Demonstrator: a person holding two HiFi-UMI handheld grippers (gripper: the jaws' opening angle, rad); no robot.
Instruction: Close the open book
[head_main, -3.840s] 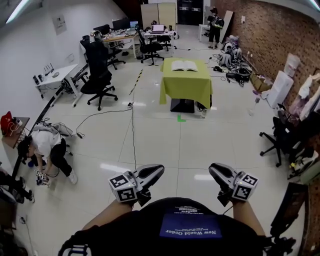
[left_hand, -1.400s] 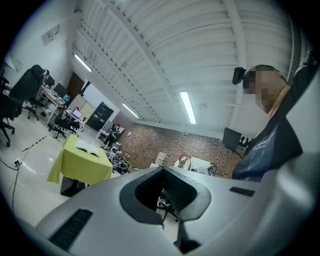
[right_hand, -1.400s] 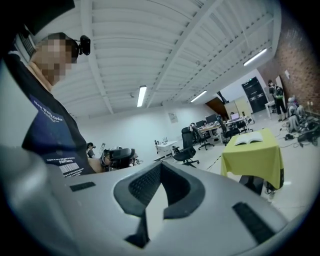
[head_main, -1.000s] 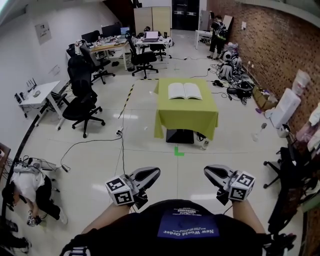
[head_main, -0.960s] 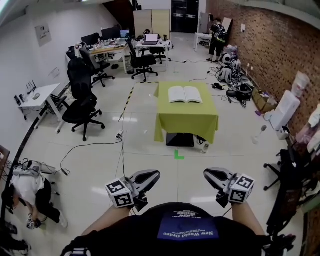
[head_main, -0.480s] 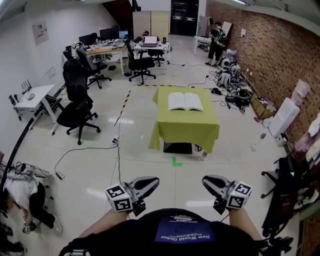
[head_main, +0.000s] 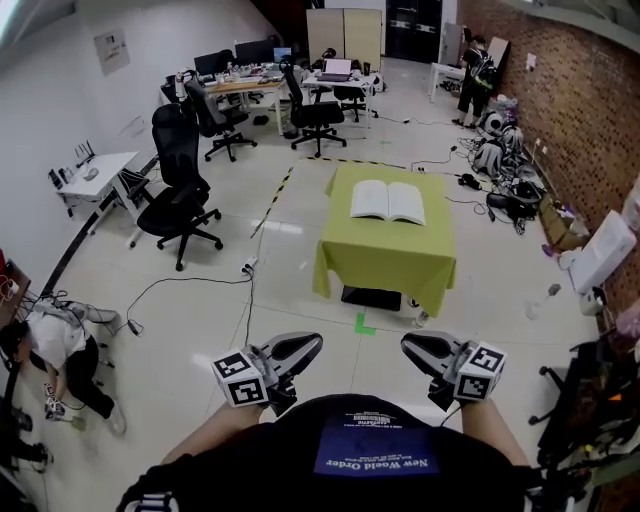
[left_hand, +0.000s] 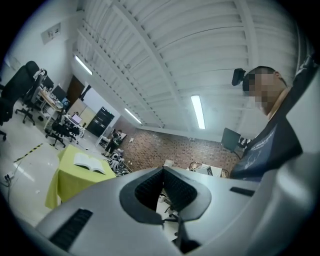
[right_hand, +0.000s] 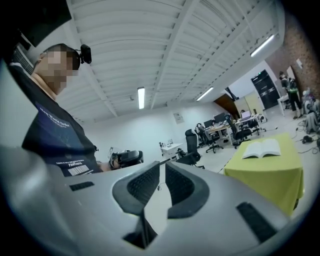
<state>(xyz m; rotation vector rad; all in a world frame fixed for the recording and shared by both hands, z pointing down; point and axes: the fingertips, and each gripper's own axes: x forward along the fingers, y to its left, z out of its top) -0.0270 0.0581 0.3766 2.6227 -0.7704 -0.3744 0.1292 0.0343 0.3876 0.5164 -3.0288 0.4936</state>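
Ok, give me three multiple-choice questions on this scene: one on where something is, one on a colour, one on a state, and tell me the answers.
1. Where does the book lie?
A. on the floor
B. on the table
C. on an office chair

2. What colour is the cloth over that table?
A. yellow-green
B. red
C. blue

3. What state is the book in?
A. closed
B. open, pages up
C. standing on its edge

Answers: 1 B, it rests flat on the tabletop; 2 A, the draped cloth shows yellow-green in every view; 3 B, two white pages lie spread side by side.
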